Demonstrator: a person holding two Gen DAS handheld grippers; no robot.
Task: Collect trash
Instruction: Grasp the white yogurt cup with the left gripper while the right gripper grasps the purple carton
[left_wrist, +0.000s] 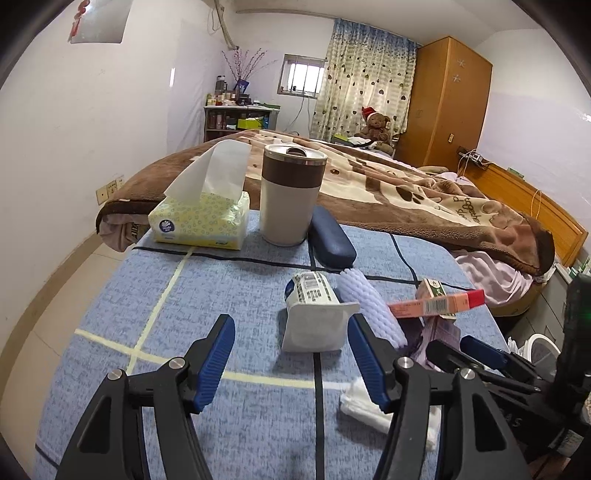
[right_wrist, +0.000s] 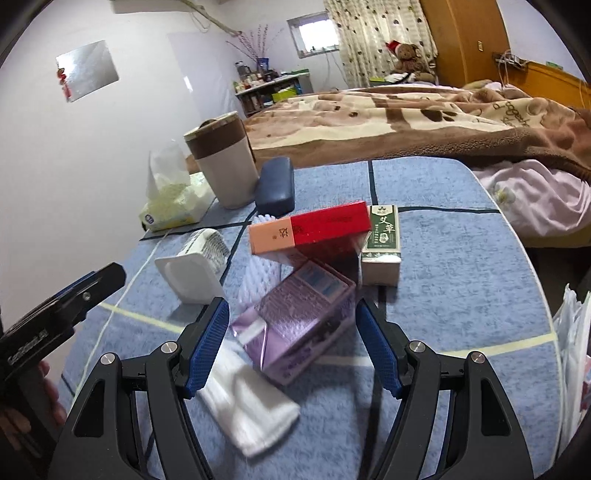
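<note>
Two grippers were in view. The left gripper (left_wrist: 291, 341) held its jaws wide, pads clear of the white plastic cup (left_wrist: 317, 314) lying on its side between the tips. The right gripper (right_wrist: 291, 326) also stood wide around the glossy purple carton (right_wrist: 303, 325); contact could not be confirmed. Three cartons were counted on the bench (right_wrist: 461, 295): purple, red-and-orange (right_wrist: 310, 229) and green (right_wrist: 382, 240). One ribbed foam sleeve (right_wrist: 258, 275) was partly hidden beneath them. One soft white wad (right_wrist: 251, 410) lay nearest. One tissue pack (left_wrist: 199, 221), one tumbler (left_wrist: 290, 195) and one padded case (left_wrist: 330, 238) stood behind.
</note>
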